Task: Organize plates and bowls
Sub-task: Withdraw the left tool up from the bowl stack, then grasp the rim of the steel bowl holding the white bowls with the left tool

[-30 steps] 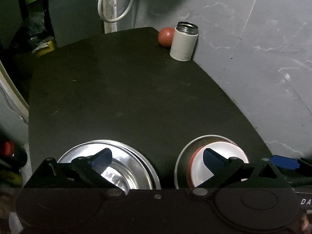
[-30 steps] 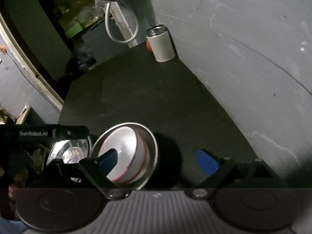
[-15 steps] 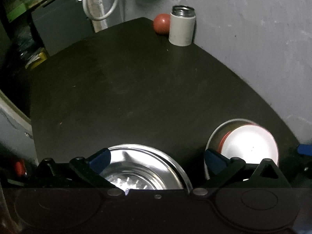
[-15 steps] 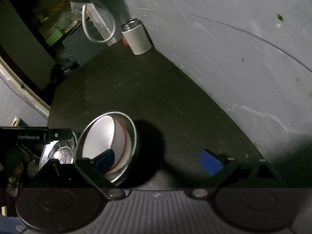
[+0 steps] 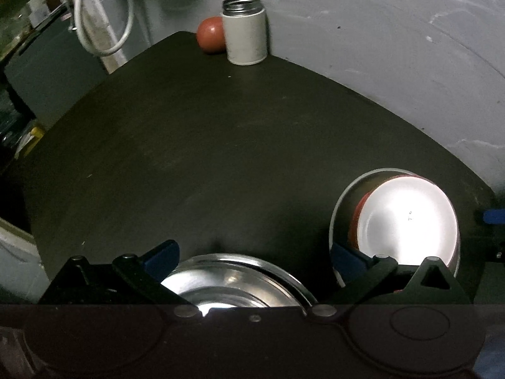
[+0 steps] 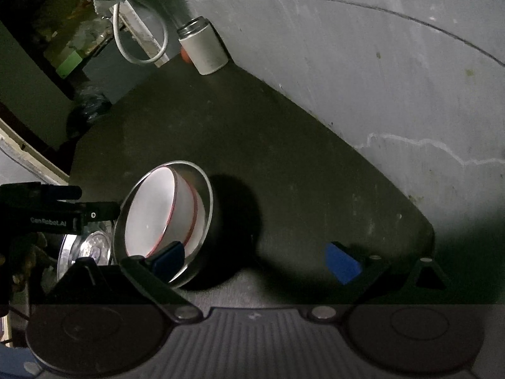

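Over the near edge of the dark tabletop (image 5: 221, 145) your left claw (image 5: 252, 257) hangs with its blue-tipped fingers spread wide, holding nothing. Just below it sit the stacked steel plates (image 5: 233, 281), their shiny rim showing between the two fingers. To the right of them stands a steel bowl (image 5: 339, 208) with a white, red-rimmed bowl (image 5: 410, 218) nested inside; your left claw's right finger overlaps its near edge in this view, though contact cannot be told.

Your right claw (image 6: 257, 260) is likewise wide apart and empty, low over the tabletop's near right part. Its left finger lies in front of the steel bowl's rim (image 6: 206, 208), and the right finger is over bare tabletop. From this side the white bowl (image 6: 148, 218) tilts inside the steel one, and the plates (image 6: 85, 249) lie beyond, partly hidden by your left tool body, which reads "GenRobot.AI".

At the far corner, against the grey wall (image 5: 378, 47), an open white flask (image 5: 244, 31) stands upright, touching or just beside a red ball-shaped thing (image 5: 210, 34). A white cable (image 5: 94, 25) loops off the tabletop's far left.
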The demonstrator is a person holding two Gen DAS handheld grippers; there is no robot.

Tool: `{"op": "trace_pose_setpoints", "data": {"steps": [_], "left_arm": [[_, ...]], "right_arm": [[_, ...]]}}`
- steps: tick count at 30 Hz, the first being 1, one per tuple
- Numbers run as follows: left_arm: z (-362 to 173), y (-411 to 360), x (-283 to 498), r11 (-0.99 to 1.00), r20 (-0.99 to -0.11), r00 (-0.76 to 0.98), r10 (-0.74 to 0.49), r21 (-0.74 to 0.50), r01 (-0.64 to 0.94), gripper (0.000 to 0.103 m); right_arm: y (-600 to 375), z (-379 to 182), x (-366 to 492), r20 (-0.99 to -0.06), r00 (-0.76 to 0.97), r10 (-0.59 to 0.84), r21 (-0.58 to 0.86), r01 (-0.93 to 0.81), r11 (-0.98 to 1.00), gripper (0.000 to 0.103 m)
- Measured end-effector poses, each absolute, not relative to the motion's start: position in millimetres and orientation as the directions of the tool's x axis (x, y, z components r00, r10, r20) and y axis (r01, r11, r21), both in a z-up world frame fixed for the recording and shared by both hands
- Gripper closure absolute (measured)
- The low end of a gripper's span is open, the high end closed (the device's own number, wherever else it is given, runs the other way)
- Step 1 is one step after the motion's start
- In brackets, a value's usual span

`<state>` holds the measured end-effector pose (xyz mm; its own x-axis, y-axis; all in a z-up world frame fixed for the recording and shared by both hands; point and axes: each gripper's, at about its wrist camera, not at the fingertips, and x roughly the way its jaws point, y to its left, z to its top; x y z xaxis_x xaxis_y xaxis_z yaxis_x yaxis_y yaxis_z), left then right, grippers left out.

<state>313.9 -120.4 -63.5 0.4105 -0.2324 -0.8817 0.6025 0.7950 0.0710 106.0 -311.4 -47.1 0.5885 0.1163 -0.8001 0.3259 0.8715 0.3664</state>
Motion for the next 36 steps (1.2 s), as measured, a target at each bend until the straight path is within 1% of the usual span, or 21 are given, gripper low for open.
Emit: {"op": "trace_pose_setpoints", "data": {"steps": [19,23,32,34,36], "left_arm": [[-75,-132,322,0.698,-0.902,0.34,-0.267,0.062,0.713,0.001],[-79,-136,321,0.676,-0.904,0.338,-0.262,0.079,0.733,0.001],[-81,-135,326,0.666,-0.902,0.331,-0.278,0.067,0.743,0.001],[-82,-135,326,0.665,-0.901,0.329,-0.282,0.064,0.744,0.002],[-81,-133,326,0.664,-0.903,0.313,-0.295,0.042,0.747,0.007]], "right_arm": [[-295,-56,111,-0.82,0.563,0.1,0.354,0.361,0.863,0.004],[-292,-57,114,-0.824,0.56,0.093,0.345,0.364,0.865,0.004],[-289,-58,113,-0.825,0.559,0.085,0.341,0.373,0.863,0.003],[-289,-58,113,-0.825,0.558,0.084,0.341,0.374,0.862,0.003],[-289,-58,113,-0.826,0.557,0.08,0.338,0.376,0.863,0.003]]}}
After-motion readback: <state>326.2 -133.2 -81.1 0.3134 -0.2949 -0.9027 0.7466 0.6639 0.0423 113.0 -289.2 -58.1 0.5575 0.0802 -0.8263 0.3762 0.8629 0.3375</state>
